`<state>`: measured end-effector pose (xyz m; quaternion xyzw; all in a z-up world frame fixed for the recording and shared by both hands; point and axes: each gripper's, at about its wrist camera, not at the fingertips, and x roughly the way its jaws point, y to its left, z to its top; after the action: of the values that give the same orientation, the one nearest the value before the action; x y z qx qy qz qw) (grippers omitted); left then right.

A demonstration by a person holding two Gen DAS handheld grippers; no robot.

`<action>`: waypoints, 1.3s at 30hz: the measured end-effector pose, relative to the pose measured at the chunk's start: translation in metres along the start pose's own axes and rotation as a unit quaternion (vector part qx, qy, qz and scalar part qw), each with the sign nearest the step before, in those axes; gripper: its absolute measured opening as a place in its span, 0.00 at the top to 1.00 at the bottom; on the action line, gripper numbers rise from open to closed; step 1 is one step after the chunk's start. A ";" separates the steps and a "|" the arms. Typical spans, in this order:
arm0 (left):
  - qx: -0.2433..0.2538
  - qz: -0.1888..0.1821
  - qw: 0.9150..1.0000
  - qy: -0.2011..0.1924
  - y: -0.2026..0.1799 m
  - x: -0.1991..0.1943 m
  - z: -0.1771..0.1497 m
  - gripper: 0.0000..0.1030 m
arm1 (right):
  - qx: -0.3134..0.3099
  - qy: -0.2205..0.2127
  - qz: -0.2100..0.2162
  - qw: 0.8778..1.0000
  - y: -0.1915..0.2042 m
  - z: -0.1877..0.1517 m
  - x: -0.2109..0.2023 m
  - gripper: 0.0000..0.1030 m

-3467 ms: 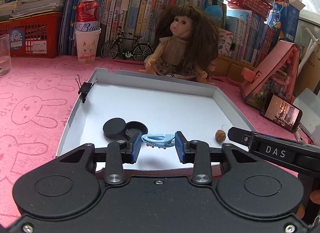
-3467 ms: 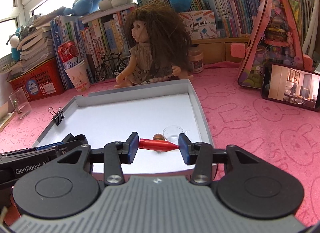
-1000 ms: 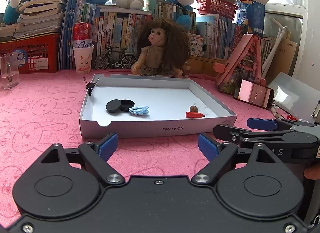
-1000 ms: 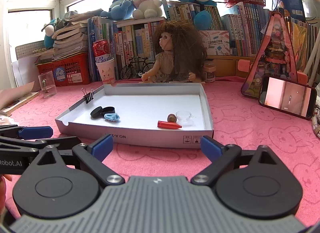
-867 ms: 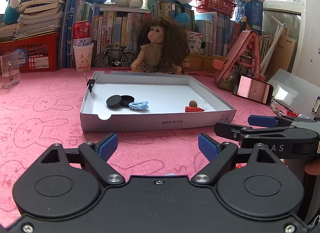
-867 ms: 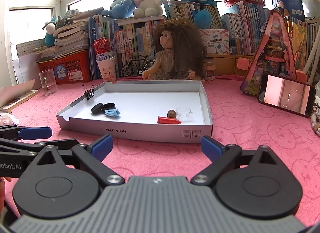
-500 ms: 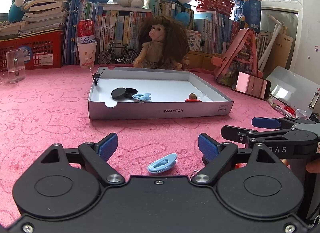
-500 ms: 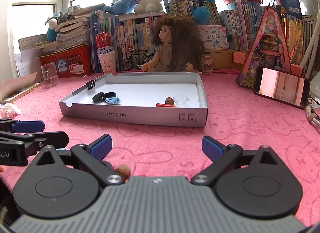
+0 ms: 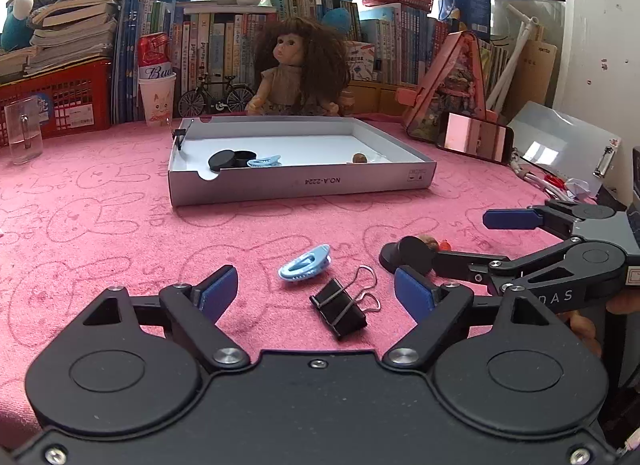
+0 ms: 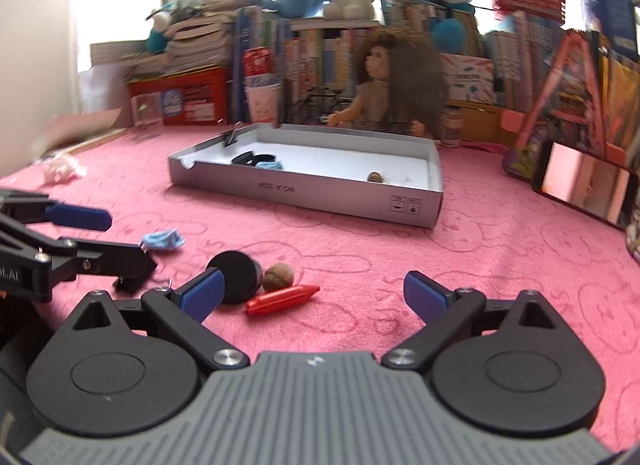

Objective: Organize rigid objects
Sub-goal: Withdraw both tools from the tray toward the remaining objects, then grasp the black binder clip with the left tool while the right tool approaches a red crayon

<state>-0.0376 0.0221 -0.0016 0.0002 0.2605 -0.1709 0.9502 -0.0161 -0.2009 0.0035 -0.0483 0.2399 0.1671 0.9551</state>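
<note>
Here both the left tool point(image 9: 316, 289) and right tool point(image 10: 312, 297) gape wide and empty above a blue clip point(image 9: 305, 263) and red crayon point(image 10: 282, 298)

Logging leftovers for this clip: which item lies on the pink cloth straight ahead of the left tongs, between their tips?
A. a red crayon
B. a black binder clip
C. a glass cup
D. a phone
B: in the left wrist view, the black binder clip lies on the cloth between the open tips of the left tongs, beside a blue hair clip.

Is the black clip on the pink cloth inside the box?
No, the black clip lies on the pink cloth near the left gripper, outside the box.
</note>
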 end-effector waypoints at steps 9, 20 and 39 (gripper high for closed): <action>0.014 -0.007 1.000 0.017 -0.008 0.002 -0.009 0.50 | -0.043 0.036 0.050 0.997 -0.016 0.001 0.006 0.11; 0.025 0.039 0.999 0.018 0.010 0.003 -0.007 0.50 | -0.069 0.041 0.097 0.992 -0.008 0.005 0.015 0.15; -0.019 0.154 0.988 0.015 0.045 0.012 0.004 0.47 | -0.030 0.019 0.073 0.997 -0.011 0.002 0.013 0.36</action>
<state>-0.0107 0.0604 -0.0082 0.0245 0.2749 -0.0177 0.9610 -0.0010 -0.2067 -0.0008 -0.0630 0.2558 0.2423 0.9338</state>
